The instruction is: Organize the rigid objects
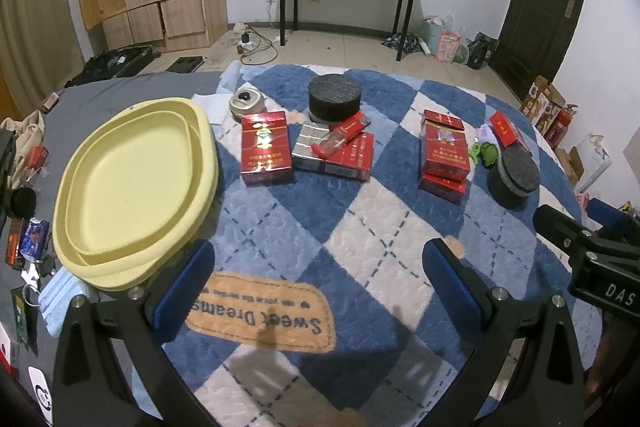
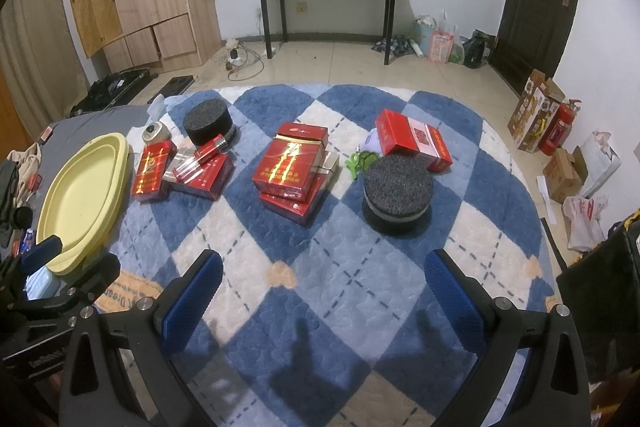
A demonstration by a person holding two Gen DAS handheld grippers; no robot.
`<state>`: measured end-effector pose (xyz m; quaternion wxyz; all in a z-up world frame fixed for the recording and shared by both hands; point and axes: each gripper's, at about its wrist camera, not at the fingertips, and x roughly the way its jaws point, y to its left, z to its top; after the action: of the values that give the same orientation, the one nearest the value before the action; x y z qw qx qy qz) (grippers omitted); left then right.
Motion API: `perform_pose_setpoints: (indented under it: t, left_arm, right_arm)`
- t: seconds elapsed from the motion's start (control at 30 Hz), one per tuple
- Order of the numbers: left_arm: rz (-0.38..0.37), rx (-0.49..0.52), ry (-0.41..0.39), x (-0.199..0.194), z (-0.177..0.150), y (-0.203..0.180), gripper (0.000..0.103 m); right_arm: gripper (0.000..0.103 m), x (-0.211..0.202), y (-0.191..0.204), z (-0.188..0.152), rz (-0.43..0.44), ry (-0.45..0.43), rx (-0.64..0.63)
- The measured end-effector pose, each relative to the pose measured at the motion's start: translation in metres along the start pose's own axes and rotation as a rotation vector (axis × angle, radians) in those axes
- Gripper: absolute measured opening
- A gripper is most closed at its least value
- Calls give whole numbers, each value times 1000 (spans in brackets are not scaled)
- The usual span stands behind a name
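A: Quick status, both claws?

B: Left gripper [image 1: 320,281] has its fingers spread wide w/ nothing between, low centre of left wrist view, over the "Sweet Dreams" label [image 1: 262,311]. Right gripper [image 2: 322,291] same: fingers apart, empty, bottom centre of right wrist view. Each one shows at the edge of the other's frame.

A: Where's the stuff to sort?

B: All on the blue/white checked blanket [image 1: 360,227]. Yellow tray [image 1: 132,187] sits mid-left in left view, bare inside. Just right of it a red box [image 1: 265,147], then a silver/red box [image 1: 334,157] w/ a red lighter [image 1: 342,137] lying tilted on top. Black foam disc [image 1: 335,97] behind those, upper centre. Small stack of red boxes [image 1: 444,157] centre-right; second foam disc [image 1: 514,179] further right, leaning on something.

A: Look of them?

B: Boxes are glossy, flat-sided, hard-edged, likely cigarette packs. Discs are dark and grainy, w/ a grey band.

A: Best way into the next step?

B: My guess: tray's the target, nothing in it yet. Left claw should take the nearest red box, squeeze across the narrow sides, stay square so gloss doesn't slip. Lift the lighter off first before moving the box under it, else it probably rolls. Soft blanket gives, so press in a bit.
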<state>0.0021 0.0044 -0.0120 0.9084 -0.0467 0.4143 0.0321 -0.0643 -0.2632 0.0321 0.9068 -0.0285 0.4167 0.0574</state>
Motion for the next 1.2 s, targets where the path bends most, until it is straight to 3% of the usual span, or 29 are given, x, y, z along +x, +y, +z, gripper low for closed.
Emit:
perform_pose_setpoints:
  t: [0.23,0.33,0.5,0.57,0.63,0.67,0.9,1.07,1.13,1.2]
  left_arm:
    - [-34,8,30,6,12,18,103]
    - [-96,78,68,21,30,16,103]
    - [-121,175,97,55,65,7,102]
    - [-159,197,124,76,78,3,91]
    - [-177,224,172,99,88,0,72]
    - [-184,246,189,110,91,-3,70]
    - [-206,304,255,168,96,-8,69]
    - [-231,278,217,177,103,-8,68]
    - [-249,273,204,176,103,-10,67]
    - [-249,282,182,176,99,-13,60]
  right_arm:
    - [103,1,-4,2,21,-3,21]
    - [103,5,-13,5,37,6,54]
    - [103,31,-38,16,10,52,113]
    - [103,49,-47,23,-8,100,117]
    - [103,65,-54,26,2,143,133]
    - [103,73,-59,27,5,161,144]
    - [103,115,-57,35,-9,222,100]
    - [102,145,-51,40,-66,214,76]
    - [99,154,-56,38,-75,220,106]
    - [86,163,-60,38,-74,229,140]
